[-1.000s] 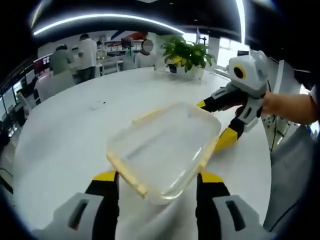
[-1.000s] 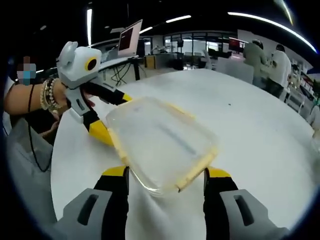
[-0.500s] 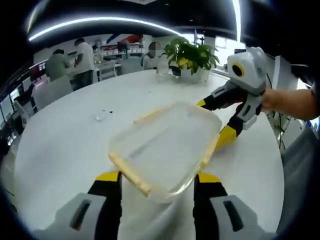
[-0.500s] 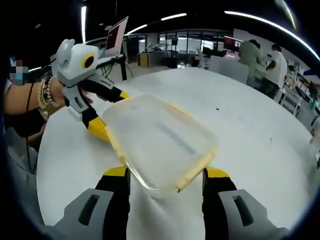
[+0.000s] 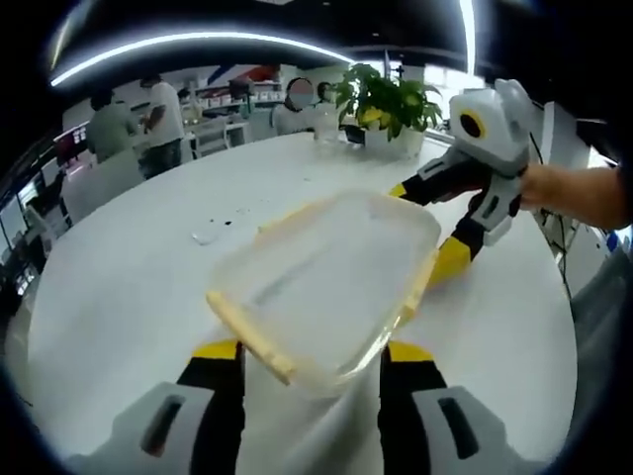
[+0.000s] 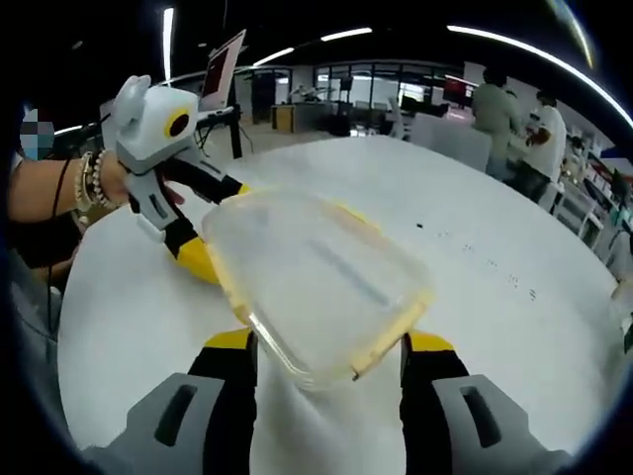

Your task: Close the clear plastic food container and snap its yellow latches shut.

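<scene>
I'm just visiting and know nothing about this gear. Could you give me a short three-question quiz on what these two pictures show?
1. True or false: the clear container sits between the open jaws of both the left gripper and the right gripper.
2. What colour are the container's latches? A) red B) yellow C) blue
3. Fill in: at the table's far edge stands a potted ____.

Key: 1 true; 2 B; 3 plant.

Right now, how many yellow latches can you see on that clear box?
2, seen from the left gripper view: one latch along the container's near edge, another latch on its right side. Faint yellow along the far edge may be more; other sides could hide some.
</scene>
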`<state>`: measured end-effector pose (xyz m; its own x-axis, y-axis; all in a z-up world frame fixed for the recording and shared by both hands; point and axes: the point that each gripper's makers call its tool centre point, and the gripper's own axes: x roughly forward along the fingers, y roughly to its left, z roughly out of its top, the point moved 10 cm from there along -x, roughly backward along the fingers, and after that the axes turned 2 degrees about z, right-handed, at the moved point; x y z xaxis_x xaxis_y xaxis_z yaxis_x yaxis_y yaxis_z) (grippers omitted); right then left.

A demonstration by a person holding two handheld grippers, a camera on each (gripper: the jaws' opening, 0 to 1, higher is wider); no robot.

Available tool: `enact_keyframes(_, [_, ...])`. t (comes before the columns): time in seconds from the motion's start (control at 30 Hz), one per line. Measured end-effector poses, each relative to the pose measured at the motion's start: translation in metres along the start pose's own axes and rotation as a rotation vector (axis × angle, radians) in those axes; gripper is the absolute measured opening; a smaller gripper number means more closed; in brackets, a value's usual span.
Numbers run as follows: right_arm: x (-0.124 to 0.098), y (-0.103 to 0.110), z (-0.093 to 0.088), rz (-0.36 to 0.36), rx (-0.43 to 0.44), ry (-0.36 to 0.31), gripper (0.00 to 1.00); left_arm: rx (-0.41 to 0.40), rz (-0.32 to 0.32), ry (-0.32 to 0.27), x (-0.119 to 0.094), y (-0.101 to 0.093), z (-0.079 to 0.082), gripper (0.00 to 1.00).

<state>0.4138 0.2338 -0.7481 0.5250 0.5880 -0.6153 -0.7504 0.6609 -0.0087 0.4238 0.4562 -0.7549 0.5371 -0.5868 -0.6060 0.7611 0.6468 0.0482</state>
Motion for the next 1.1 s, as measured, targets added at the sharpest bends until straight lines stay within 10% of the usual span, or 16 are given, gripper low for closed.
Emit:
enact_keyframes(0.53, [-0.007,0.001,0.002,-0.005,0.012,0.017,0.54,-0.059,0.009,-0.002,-0.007,0.001,0.001,0.50])
enact_keyframes(1.1, [-0.046,0.019,0.014,-0.052,0.031,-0.064,0.86,-0.179,-0.014,-0.165,-0.055,-0.021,0.007,0.96])
